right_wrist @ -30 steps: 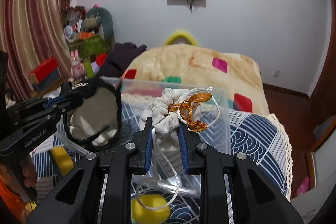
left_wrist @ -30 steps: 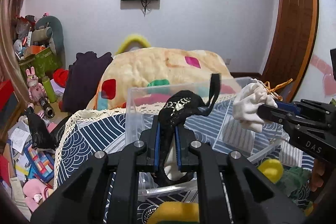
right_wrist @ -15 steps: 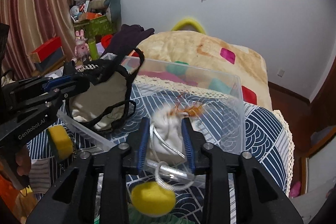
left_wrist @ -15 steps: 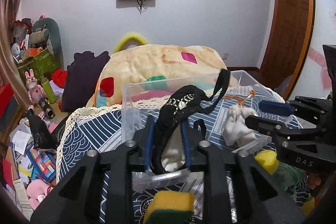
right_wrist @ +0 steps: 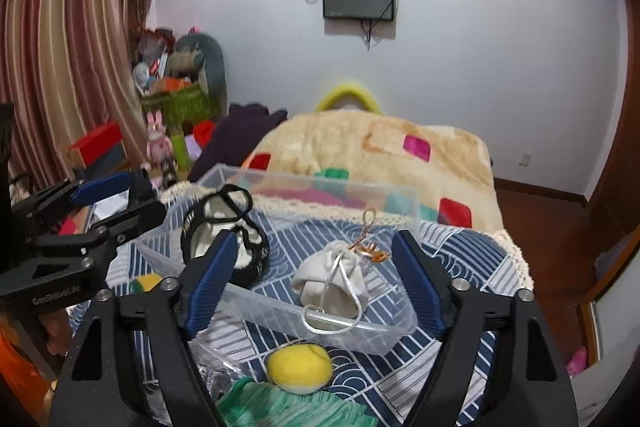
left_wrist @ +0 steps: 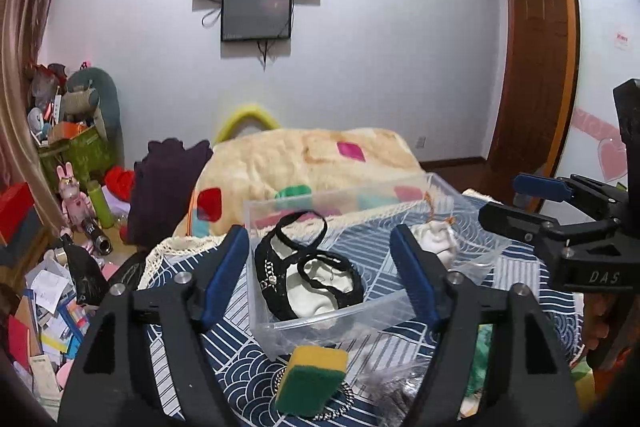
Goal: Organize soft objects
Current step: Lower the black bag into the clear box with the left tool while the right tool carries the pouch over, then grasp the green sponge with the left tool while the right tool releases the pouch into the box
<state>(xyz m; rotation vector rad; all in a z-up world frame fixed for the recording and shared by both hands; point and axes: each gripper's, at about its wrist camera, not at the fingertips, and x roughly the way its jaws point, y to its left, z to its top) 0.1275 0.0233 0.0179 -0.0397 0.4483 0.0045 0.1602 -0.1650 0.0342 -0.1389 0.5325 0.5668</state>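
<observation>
A clear plastic bin (left_wrist: 320,321) (right_wrist: 352,333) stands on the blue patterned cloth. In it lie a black-trimmed cream pouch (left_wrist: 316,287) (right_wrist: 228,247) at the left and a white drawstring pouch (left_wrist: 438,245) (right_wrist: 336,277) with an orange cord at the right. My left gripper (left_wrist: 324,279) is open and empty just before the bin, over the black-trimmed pouch. My right gripper (right_wrist: 312,283) is open and empty over the white pouch. Each gripper also shows at the side of the other's view.
A yellow-green sponge (left_wrist: 314,379) lies in front of the bin. A yellow ball (right_wrist: 300,367) and green knit cloth (right_wrist: 288,407) lie near the front. A plush blanket (left_wrist: 304,163) is heaped behind. Cluttered toys and boxes (left_wrist: 72,163) stand at left.
Both grippers have opened and let go. The black-trimmed pouch and the white drawstring pouch have dropped into the clear bin. Both grippers have drawn back a little.
</observation>
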